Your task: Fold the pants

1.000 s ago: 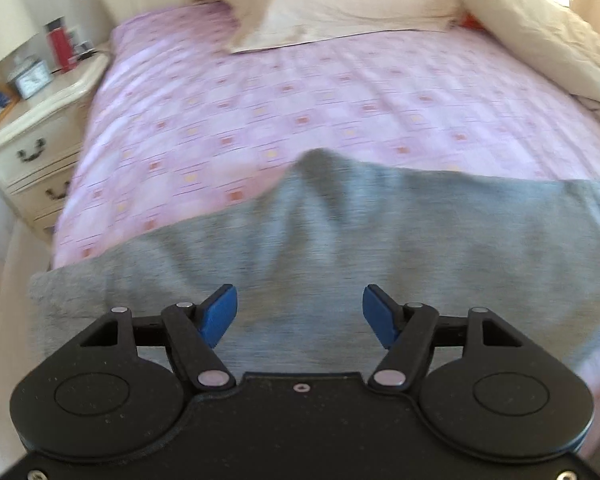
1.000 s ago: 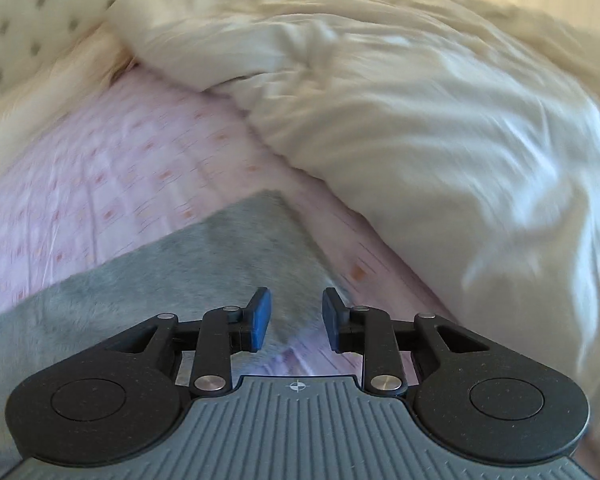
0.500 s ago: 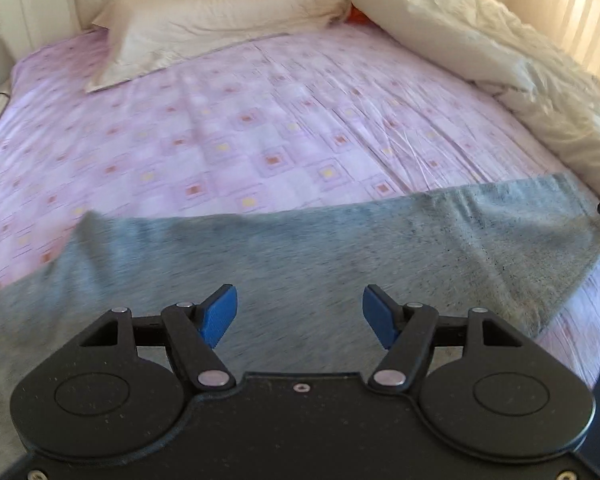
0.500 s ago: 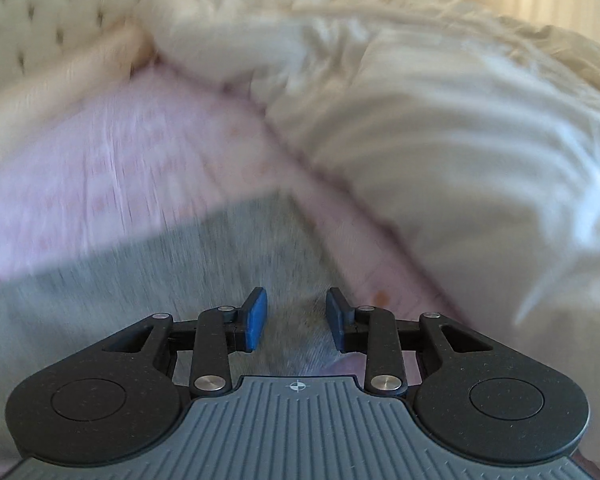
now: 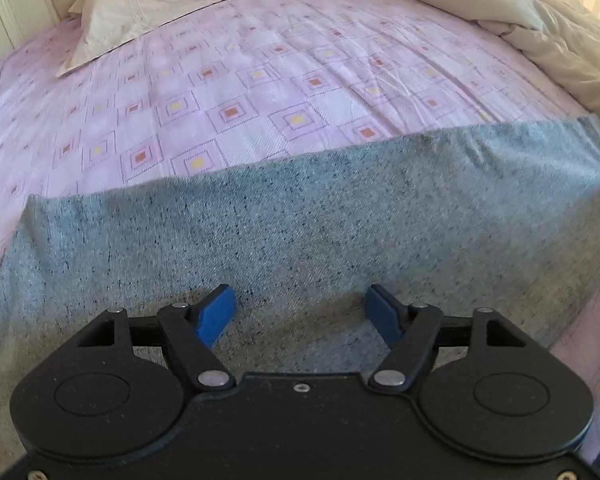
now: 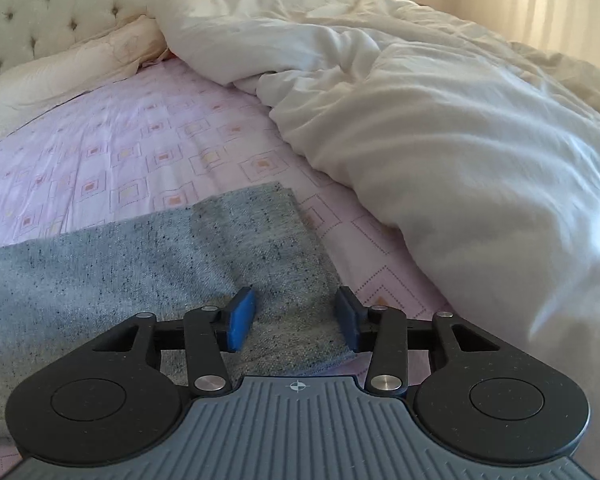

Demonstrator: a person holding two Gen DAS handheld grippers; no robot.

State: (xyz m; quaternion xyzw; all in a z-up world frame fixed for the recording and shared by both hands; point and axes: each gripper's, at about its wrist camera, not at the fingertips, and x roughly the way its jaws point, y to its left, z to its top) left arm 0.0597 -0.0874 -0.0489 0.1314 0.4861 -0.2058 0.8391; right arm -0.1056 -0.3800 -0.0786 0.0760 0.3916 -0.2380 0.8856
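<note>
1. While lying flat on the sheet (image 5: 260,92) beside the duvet (image 6: 460,140), pants (image 5: 300,216) released: right gripper (image 6: 296,312) just spread wider, nothing pinched.
2. Left gripper (image 5: 302,312) spread, empty, shifted along pants; next fold pending.

Grey speckled pants (image 5: 300,216), spread flat across the pink patterned sheet (image 5: 236,92), one end near the duvet (image 6: 440,128)

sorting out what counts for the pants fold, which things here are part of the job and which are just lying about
Part of the job: grey pants, left claw, right claw.

Just lying about: pillow, white duvet, pink sheet, padded headboard.
</note>
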